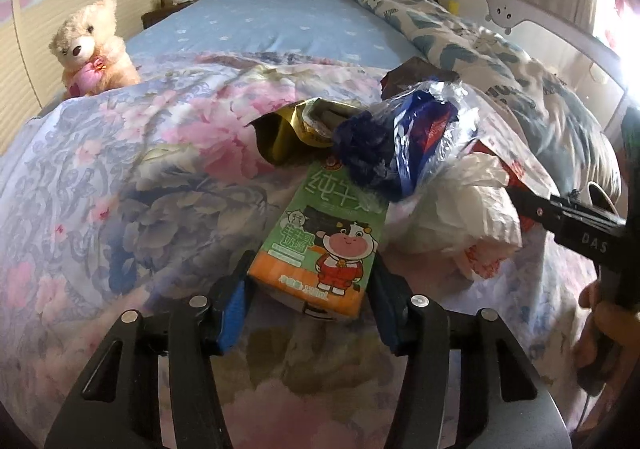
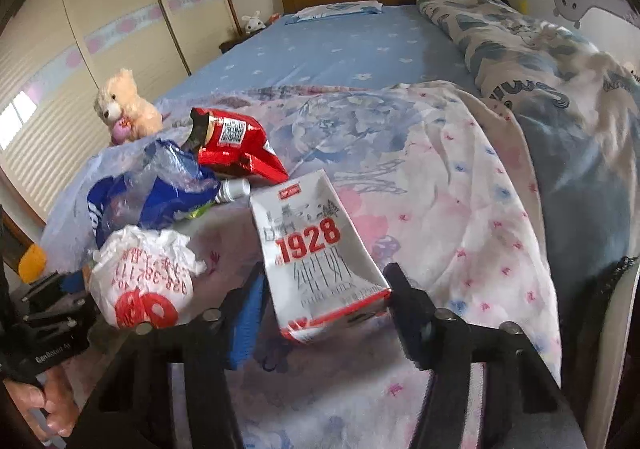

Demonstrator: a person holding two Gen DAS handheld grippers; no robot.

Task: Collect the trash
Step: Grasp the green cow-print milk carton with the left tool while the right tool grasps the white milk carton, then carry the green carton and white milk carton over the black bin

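We work on a bed covered by a floral quilt (image 1: 132, 185), with the trash heaped at its near end. Left gripper (image 1: 310, 281): our jaws stand at about half width with the green milk carton (image 1: 324, 241) between them; the blue pads sit against both of its sides, so we read it as clamped, the carton lying flat and pointing toward 12 o'clock. At 12 o'clock from that carton lie a gold wrapper (image 1: 284, 137) and a crumpled blue plastic bag (image 1: 404, 141) that overlaps the carton's far end; a white plastic bag (image 1: 468, 209) lies at 3 o'clock, just beside it. Right gripper (image 2: 324, 289): our jaws stand at about half width around the white milk carton (image 2: 316, 249) marked 1928; its right edge touches the right finger, but whether the left pad presses on it we cannot tell, as the frame is blurred there. From this carton, a red snack bag (image 2: 236, 145) lies at 11 o'clock, the blue bag at 10 o'clock and the white bag at 9 o'clock. A teddy bear (image 2: 128, 105) sits well apart at the quilt's left edge
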